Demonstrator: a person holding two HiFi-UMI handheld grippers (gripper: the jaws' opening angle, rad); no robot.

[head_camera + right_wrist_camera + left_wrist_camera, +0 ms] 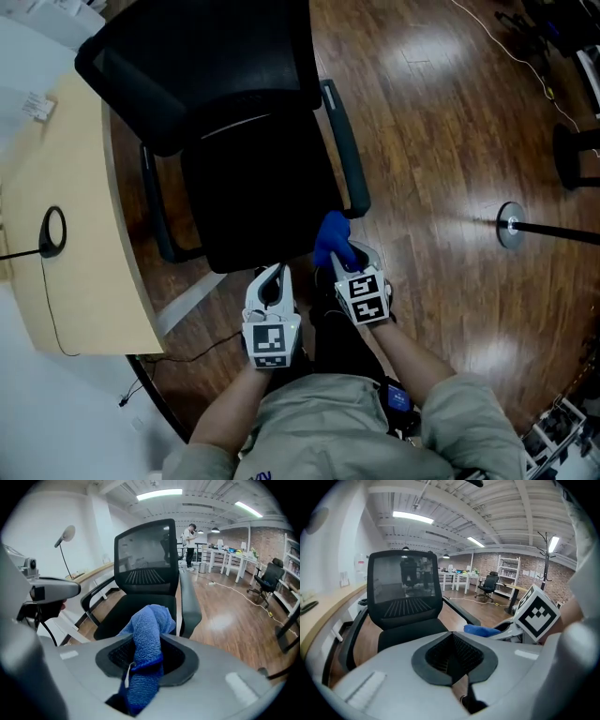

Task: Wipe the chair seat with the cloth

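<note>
A black office chair stands in front of me, its seat (251,211) bare and dark; the seat also shows in the left gripper view (410,637) and the right gripper view (136,609). My right gripper (339,255) is shut on a blue cloth (330,236), just off the seat's front right corner by the armrest (345,150). In the right gripper view the cloth (147,634) bulges up between the jaws of the right gripper (147,657). My left gripper (274,275) is at the seat's front edge. Its jaws (452,660) are shut with nothing in them.
A curved beige desk (75,234) runs along the chair's left, with a black cable loop (53,231) on it. On the wooden floor to the right are a round stand base (511,225) and loose cables (520,56). A person (190,536) stands far behind the chair.
</note>
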